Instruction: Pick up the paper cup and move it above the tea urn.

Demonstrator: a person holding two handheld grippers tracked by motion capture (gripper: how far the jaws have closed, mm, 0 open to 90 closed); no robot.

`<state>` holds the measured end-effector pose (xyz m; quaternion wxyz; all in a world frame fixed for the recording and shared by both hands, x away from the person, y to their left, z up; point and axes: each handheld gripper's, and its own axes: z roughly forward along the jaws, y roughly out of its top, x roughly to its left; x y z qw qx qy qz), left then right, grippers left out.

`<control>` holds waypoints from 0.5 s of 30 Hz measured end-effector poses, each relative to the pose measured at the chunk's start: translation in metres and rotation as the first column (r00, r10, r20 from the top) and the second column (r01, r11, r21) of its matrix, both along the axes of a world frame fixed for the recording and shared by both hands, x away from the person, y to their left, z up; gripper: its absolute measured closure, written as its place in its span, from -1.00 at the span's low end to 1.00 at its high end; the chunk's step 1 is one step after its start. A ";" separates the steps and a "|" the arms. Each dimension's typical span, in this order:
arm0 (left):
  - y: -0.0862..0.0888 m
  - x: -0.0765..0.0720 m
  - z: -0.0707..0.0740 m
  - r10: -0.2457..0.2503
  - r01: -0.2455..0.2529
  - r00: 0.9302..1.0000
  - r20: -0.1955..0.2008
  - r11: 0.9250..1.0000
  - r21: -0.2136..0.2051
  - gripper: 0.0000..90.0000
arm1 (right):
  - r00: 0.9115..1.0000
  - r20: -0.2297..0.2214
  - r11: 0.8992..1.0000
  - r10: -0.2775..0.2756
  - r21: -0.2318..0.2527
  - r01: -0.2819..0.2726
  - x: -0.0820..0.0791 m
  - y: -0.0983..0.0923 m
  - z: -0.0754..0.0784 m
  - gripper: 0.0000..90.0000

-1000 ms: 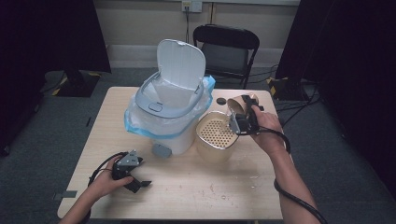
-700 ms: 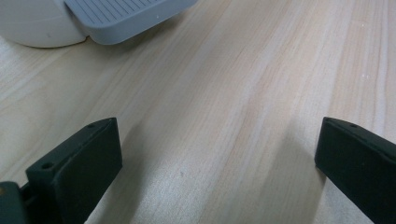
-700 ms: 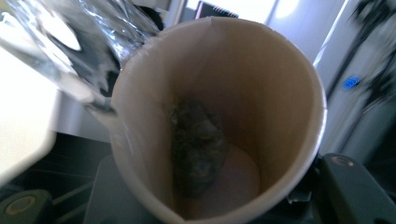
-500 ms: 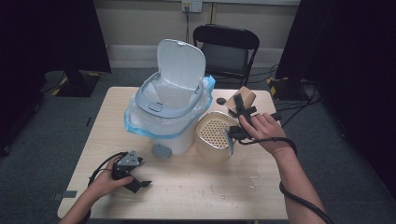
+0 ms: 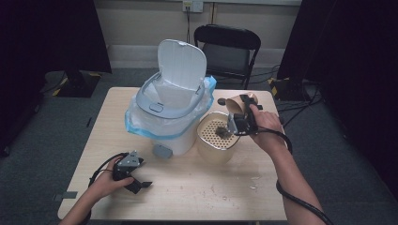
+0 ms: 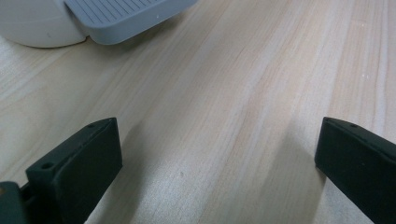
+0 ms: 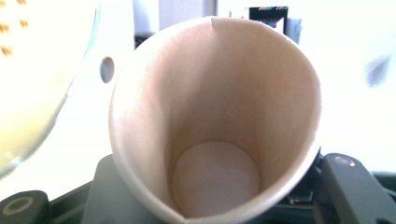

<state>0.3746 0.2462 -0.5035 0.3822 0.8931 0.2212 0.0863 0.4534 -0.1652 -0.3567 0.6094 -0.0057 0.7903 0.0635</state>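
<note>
Looking mostly done: paper cup (image 7: 215, 121) clamped in right gripper (image 5: 237, 123) sits tipped and empty, dark bits already on perforated container (image 5: 217, 136), left gripper (image 5: 133, 176) gaping idle.

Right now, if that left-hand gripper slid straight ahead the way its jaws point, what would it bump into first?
Probably the grey pedal at the foot of the white bin; the left gripper has bare table before that.

Tan paper cup (image 7: 215, 116) – white bin (image 5: 169, 117) – blue-edged liner (image 5: 133, 126)

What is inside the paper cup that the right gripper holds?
The paper cup looks empty: its bare bottom shows. The right gripper tilts it over the strainer.
</note>
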 end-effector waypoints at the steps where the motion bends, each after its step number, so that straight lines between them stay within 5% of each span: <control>1: 0.000 0.000 0.000 0.000 0.000 1.000 0.000 1.000 0.000 -1.00 | 1.000 0.000 1.000 0.000 0.000 0.000 0.000 0.000 0.000 -0.02; 2: 0.000 0.000 0.000 0.001 -0.001 1.000 0.000 1.000 0.000 -1.00 | 0.996 -0.091 0.989 -0.012 0.147 0.026 0.004 -0.006 0.007 -0.02; 3: 0.000 0.000 0.000 0.000 0.000 1.000 0.000 1.000 0.000 -1.00 | 0.996 -0.091 0.989 -0.012 0.147 0.026 0.004 -0.006 0.007 -0.02; 4: 0.000 0.000 0.000 -0.001 0.001 1.000 0.001 1.000 0.003 -1.00 | 0.992 -0.128 0.976 -0.015 0.215 0.042 0.006 -0.009 0.009 -0.02; 5: 0.000 0.000 0.000 0.000 0.000 1.000 0.000 1.000 0.000 -1.00 | 0.984 -0.181 0.942 -0.004 0.330 0.064 0.010 -0.016 0.015 -0.02; 6: 0.000 0.000 0.000 -0.002 0.002 1.000 0.000 1.000 0.003 -1.00 | 0.978 -0.207 0.923 0.006 0.377 0.075 0.012 -0.019 0.017 -0.02; 7: 0.000 0.000 0.000 -0.002 0.002 1.000 0.000 1.000 0.003 -1.00 | 0.978 -0.207 0.923 0.006 0.377 0.075 0.012 -0.019 0.017 -0.02; 8: 0.000 0.000 0.000 0.001 -0.001 1.000 0.000 1.000 0.001 -1.00 | 0.968 -0.250 0.881 0.020 0.462 0.101 0.015 -0.023 0.019 -0.02; 9: 0.000 0.000 0.000 -0.001 0.001 1.000 0.001 1.000 0.002 -1.00 | 0.968 -0.250 0.881 0.020 0.462 0.101 0.015 -0.023 0.019 -0.02; 12: 0.000 0.000 0.000 -0.002 0.002 1.000 0.000 1.000 0.003 -1.00 | 0.953 -0.301 0.836 0.021 0.528 0.148 0.017 -0.027 0.022 -0.02; 13: 0.000 0.000 0.000 -0.002 0.002 1.000 0.000 1.000 0.003 -1.00 | 0.953 -0.301 0.836 0.021 0.528 0.148 0.017 -0.027 0.022 -0.02; 15: 0.000 0.000 0.000 -0.002 0.002 1.000 0.000 1.000 0.003 -1.00 | 0.943 -0.331 0.803 0.030 0.570 0.175 0.018 -0.029 0.024 -0.02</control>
